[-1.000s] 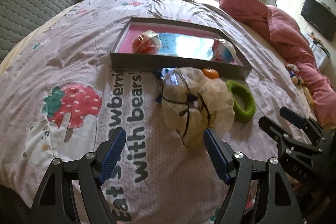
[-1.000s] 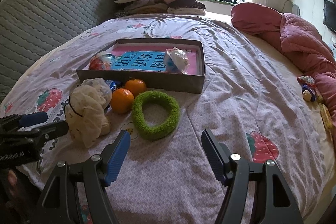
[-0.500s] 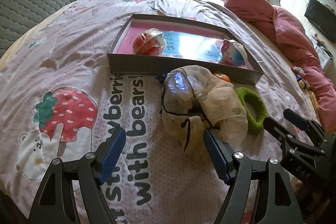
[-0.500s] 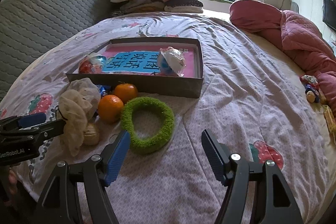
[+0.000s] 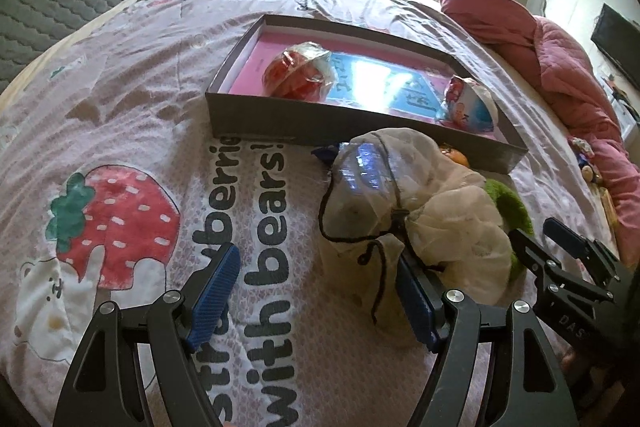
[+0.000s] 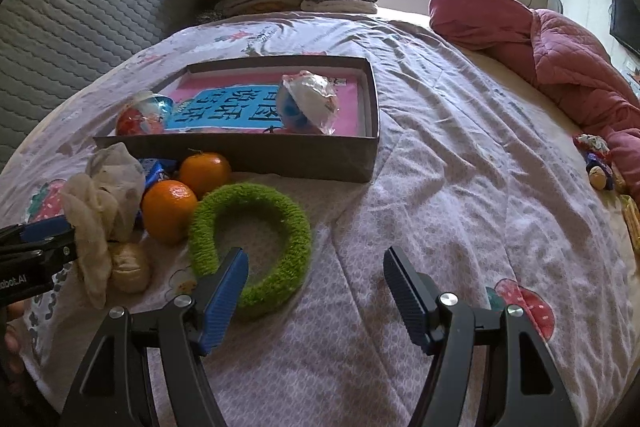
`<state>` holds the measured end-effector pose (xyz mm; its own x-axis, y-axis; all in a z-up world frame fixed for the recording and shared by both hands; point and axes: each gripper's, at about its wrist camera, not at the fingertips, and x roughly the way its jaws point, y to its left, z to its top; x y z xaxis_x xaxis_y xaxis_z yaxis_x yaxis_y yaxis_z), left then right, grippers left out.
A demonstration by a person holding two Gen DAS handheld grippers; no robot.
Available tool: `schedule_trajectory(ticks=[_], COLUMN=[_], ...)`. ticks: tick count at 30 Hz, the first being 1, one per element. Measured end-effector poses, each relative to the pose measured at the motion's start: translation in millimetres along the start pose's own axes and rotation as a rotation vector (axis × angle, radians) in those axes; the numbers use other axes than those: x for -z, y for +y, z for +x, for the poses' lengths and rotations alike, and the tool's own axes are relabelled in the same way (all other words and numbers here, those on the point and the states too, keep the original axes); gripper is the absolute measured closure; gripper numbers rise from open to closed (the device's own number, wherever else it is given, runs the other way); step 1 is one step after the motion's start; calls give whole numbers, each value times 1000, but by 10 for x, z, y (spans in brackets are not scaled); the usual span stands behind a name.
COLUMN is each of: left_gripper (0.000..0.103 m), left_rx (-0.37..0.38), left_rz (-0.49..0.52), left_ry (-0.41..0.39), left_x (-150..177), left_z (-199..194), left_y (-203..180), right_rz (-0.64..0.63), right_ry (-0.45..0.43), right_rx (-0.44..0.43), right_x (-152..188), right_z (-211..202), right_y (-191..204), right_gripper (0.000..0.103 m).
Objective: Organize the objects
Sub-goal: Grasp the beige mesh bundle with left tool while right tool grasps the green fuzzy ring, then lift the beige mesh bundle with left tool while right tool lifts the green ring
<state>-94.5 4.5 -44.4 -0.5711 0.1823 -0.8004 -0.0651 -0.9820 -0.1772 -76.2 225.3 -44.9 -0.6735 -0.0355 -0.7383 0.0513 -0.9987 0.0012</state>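
Objects on the bedspread (image 6: 460, 155), both grippers spread wide and empty.
Shallow box (image 6: 304, 157) holds two wrapped balls; before it lie a green ring (image 6: 280, 227), mesh bag (image 5: 420, 203), two oranges (image 6: 170, 205); left gripper (image 5: 316, 291), right gripper (image 6: 316, 287).

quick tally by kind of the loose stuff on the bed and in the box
Oranges: 2
Wrapped toy balls in the box: 2
Green fuzzy ring: 1
Cream mesh drawstring bag: 1
Blue packet, mostly hidden: 1
Total: 7
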Motion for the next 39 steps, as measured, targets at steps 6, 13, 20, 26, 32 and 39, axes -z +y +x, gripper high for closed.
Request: schedule_trajectory(ticks=[6,13,20,26,32,39], left_gripper=[26,29,38,80,91,92], left_rx=[-10,7,7,23,38,37], left_rz=[26,18,20,11,-2,5], left_ry=[-11,-19,-42,-47,-50,-63], left_x=[-3,-30,-37,-44,-8,50], left_z=[71,121,149,129,66,-65], left_y=[-27,-9,-17,11,45,59], right_rz=[-8,-15,-11,-8,2,12], right_ry=[-4,3,1,-4,-4,-13], right_rx=[-6,-26,-27,-48,-69,-91], right_x=[-26,-47,-60,-80,-66,-21], right_z=[65,147,171,167,121,3], right_y=[9,71,75,51,37,36], right_gripper=[42,49,55,83,87,88])
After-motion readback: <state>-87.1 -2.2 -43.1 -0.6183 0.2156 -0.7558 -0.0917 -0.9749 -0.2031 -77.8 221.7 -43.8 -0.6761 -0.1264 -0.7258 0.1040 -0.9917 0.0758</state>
